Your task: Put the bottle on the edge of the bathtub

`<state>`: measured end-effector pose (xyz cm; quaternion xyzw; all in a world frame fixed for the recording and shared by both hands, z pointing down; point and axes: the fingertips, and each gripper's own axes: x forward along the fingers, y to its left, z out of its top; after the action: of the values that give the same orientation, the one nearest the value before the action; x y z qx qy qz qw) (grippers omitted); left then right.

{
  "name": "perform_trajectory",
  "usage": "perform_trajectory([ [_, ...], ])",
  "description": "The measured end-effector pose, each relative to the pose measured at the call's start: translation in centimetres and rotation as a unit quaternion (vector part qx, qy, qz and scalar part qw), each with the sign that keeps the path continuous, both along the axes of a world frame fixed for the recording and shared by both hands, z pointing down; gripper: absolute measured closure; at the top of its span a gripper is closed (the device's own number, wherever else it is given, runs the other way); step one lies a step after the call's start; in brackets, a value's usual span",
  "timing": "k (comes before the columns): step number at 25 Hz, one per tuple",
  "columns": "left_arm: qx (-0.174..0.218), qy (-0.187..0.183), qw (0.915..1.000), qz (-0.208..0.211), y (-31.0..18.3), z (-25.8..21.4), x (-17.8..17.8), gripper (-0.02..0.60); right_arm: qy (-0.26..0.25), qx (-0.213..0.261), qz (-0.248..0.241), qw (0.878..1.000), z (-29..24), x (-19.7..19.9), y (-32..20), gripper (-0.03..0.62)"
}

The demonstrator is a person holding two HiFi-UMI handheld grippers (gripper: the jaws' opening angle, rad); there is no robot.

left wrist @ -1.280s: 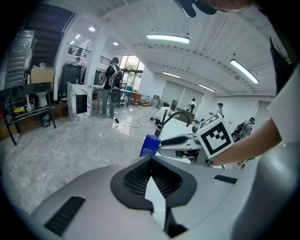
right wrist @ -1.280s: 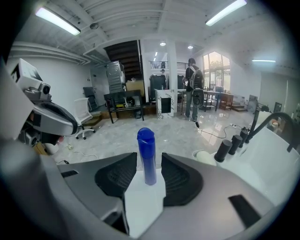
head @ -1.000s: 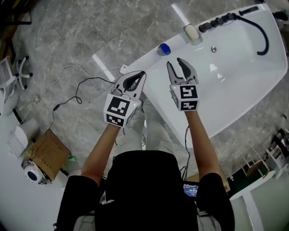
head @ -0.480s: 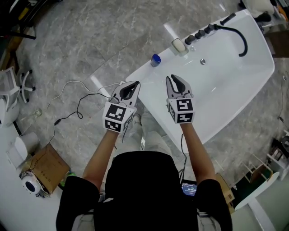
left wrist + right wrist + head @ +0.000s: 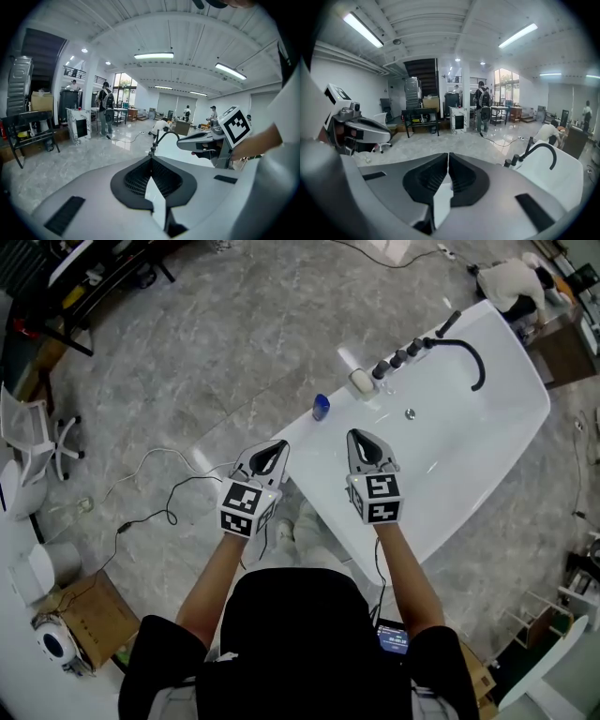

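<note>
A small blue bottle [image 5: 321,407] stands upright on the white bathtub's near rim [image 5: 339,403] in the head view. Both grippers hang in the air short of it, well apart from it. My left gripper [image 5: 278,444] is shut and empty; its closed jaws [image 5: 151,157] point over the floor beside the tub. My right gripper [image 5: 359,435] hovers above the tub's rim; its jaws have just been closing with nothing between them and now stand shut [image 5: 448,153]. Each gripper shows at the edge of the other's view.
A white soap-like block [image 5: 362,382], dark tap knobs [image 5: 398,358] and a black shower hose [image 5: 469,357] sit at the tub's far end. Cables [image 5: 159,484] trail over the marble floor at left, with a cardboard box [image 5: 89,615] and an office chair [image 5: 37,442]. People stand far off.
The right gripper's jaws went from wide open to shut, with nothing in them. Both grippers rose away from the tub, and the bottle and tub now look smaller and farther.
</note>
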<state>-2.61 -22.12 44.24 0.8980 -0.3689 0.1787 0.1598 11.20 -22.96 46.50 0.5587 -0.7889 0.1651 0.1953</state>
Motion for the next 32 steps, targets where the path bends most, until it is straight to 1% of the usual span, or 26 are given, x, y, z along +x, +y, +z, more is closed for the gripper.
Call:
perform_trajectory([
  [3,0.021,0.006,0.9998,0.001,0.4,-3.0,0.0,0.568,0.002,0.017,0.000,1.000,-2.8,-0.2,0.7,0.568],
  [7,0.047,0.033,0.9984,-0.003,0.6,-6.9,-0.2,0.568,0.009,0.050,-0.006,0.999,-6.5,-0.7,1.1,0.569],
  [14,0.083,0.034,0.9960,-0.003,1.7,-11.1,-0.9,0.568,0.009,0.102,-0.011,0.995,-12.4,-0.3,2.3,0.569],
  [19,0.118,0.032,0.9925,0.004,1.6,-13.8,-1.0,0.568,0.005,0.126,-0.010,0.992,-14.6,-0.3,3.0,0.569],
  [23,0.144,0.035,0.9890,0.006,1.7,-16.2,-1.5,0.568,-0.013,0.141,-0.002,0.990,-16.2,-0.7,3.4,0.569],
  [32,0.175,0.039,0.9838,0.006,1.6,-19.4,-2.1,0.568,-0.027,0.168,0.006,0.985,-18.9,-0.4,3.8,0.569],
])
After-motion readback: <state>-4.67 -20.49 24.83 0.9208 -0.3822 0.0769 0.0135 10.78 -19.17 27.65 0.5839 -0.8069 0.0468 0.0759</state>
